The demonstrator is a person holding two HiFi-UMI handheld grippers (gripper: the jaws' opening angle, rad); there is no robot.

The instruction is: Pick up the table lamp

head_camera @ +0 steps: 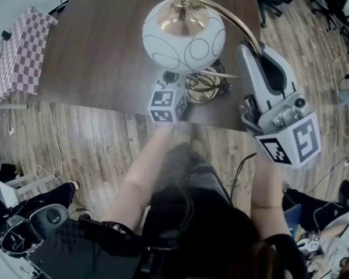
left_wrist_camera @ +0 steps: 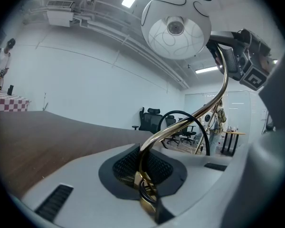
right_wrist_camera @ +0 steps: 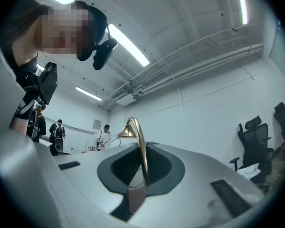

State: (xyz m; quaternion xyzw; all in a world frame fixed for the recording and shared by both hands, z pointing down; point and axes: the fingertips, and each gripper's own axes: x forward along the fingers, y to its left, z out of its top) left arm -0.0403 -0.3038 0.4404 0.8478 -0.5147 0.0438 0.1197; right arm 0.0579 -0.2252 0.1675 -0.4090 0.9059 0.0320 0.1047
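Above table [head_camera: 99,45], both tools [head_camera: 192,89] [head_camera: 253,50] on lamp [head_camera: 183,35]

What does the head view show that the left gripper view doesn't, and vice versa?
Head view only: brass cap atop the shade, the person's forearms, the marker cube on the left claw.
Left gripper view only: bulb inside the shade, left claw shut on the brass stem, office chairs.
Both: shade, stem, table, checkered cloth, right claw gripping the stem.

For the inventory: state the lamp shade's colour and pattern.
White globe shade with thin dark curved lines; clearest in head view.
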